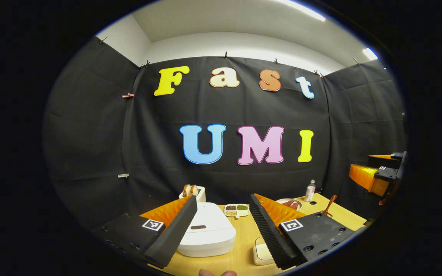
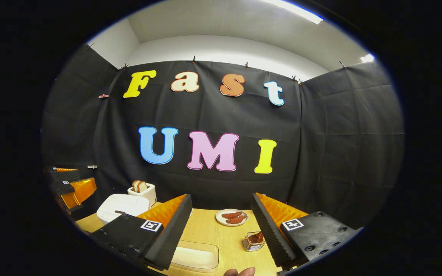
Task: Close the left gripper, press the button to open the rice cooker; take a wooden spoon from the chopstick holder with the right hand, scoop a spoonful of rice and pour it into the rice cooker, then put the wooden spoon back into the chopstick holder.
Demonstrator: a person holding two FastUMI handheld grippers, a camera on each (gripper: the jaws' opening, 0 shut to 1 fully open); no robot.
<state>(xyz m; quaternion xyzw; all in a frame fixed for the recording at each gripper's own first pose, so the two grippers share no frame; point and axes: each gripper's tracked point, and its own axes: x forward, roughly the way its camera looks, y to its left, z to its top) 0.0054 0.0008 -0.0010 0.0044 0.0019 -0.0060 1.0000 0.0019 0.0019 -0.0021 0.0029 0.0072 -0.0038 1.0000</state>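
— Both tools are wide open, right? Holding nothing?

— Yes. My left tool (image 1: pixel 221 226) hangs over the rice cooker (image 1: pixel 207 234), whose lid is shut. My right tool (image 2: pixel 221 226) is up above the desk (image 2: pixel 213 230).

— And the spoon?

— The wooden spoon (image 1: pixel 329 204) sits in its holder (image 2: pixel 253 241). Nothing is done yet, I think.

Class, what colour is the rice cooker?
White, clearest in the left gripper view: rice cooker.

1. The rice cooker (image 1: pixel 209 232) looks like smooth, matt plastic;
2. the tabletop (image 2: pixel 213 230) shows pale wood grain;
3. the chopstick holder (image 2: pixel 253 241) looks like wire mesh;
4. the booth wall (image 2: pixel 340 153) is matt, creased cloth.
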